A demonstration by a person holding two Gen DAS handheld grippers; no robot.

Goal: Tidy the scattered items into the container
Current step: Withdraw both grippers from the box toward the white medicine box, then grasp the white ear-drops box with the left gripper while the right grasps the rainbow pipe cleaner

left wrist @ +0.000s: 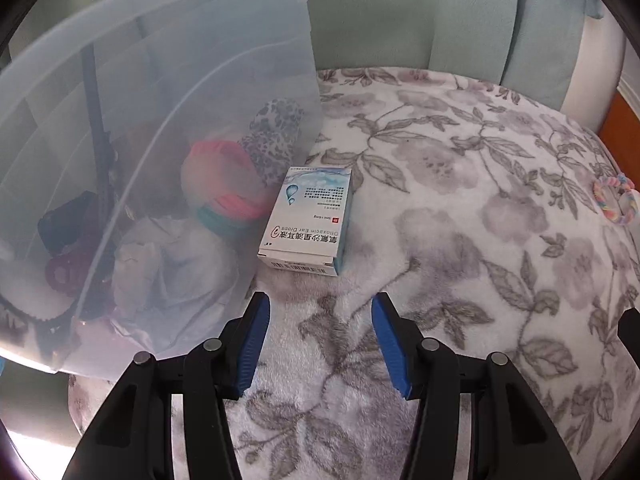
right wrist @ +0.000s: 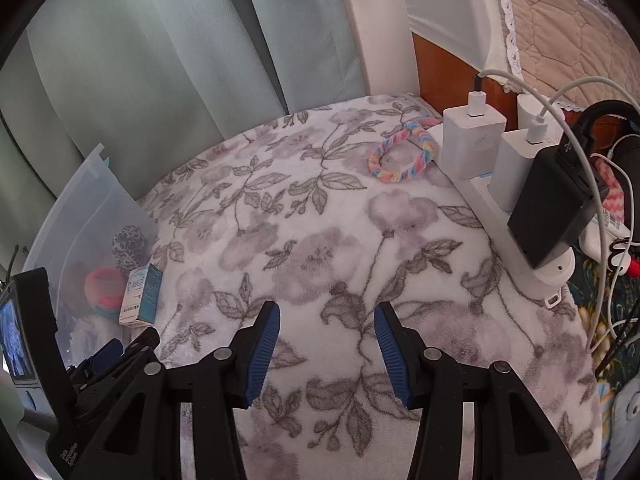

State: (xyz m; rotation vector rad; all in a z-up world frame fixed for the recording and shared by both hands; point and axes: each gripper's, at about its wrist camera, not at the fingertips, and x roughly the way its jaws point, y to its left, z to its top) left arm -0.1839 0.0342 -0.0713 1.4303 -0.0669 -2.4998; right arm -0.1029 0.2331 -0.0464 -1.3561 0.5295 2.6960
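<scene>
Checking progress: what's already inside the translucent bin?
Through the bin wall: a striped pink-teal item, leopard-print fabric, pale cloth, dark items. Frosted plastic blurs anything underneath.

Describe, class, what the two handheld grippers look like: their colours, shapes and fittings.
Both the left gripper and the right gripper have angular black plastic arms with triangular cut-outs and round silver pivot pins. The fingers carry ribbed blue pads. A small lit screen sits on the left one.
</scene>
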